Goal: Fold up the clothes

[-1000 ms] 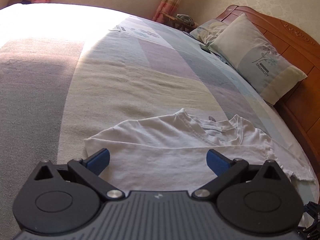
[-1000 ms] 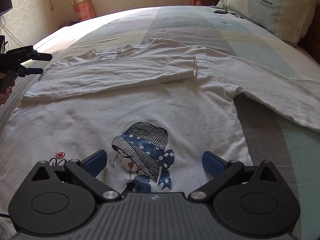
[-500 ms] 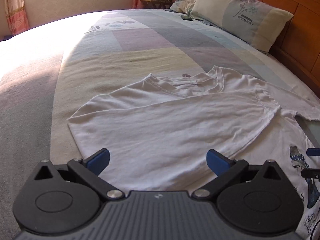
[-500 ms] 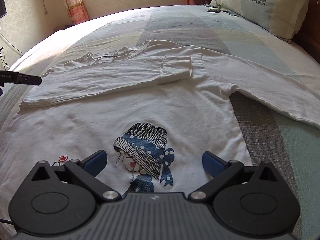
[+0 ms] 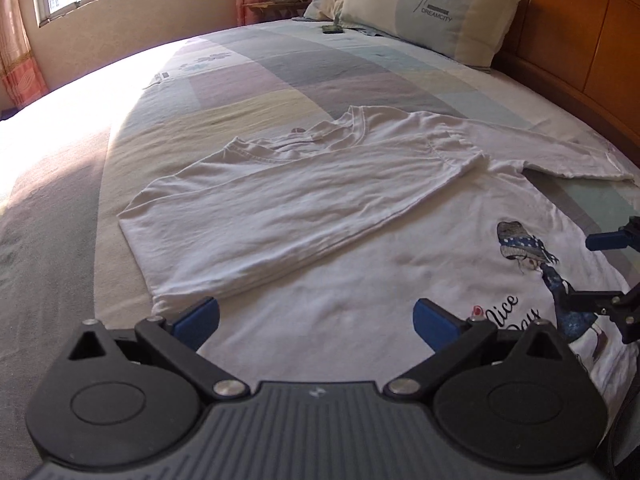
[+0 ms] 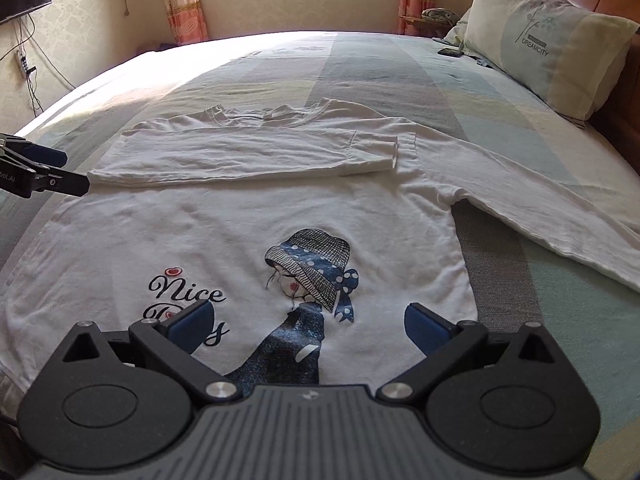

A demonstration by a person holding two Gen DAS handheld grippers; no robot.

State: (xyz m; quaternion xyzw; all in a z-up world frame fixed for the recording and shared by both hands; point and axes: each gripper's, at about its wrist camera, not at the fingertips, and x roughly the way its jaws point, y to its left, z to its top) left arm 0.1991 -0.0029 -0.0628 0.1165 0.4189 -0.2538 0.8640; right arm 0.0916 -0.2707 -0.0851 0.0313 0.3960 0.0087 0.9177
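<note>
White long-sleeved shirt [image 6: 248,220] lies flat, print up, on bed [image 6: 360,64]. Left sleeve [image 6: 256,156] folded across chest; right sleeve [image 6: 532,200] spread right. Left hand-held gripper [image 5: 316,320] and right hand-held gripper [image 6: 308,324] hover at near hem, jaws apart, nothing held.

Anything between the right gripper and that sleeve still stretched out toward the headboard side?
Nothing visible. The right gripper hovers open over the shirt's print, and the unfolded sleeve lies flat on bare bedspread, with nothing on or beside it.
</note>
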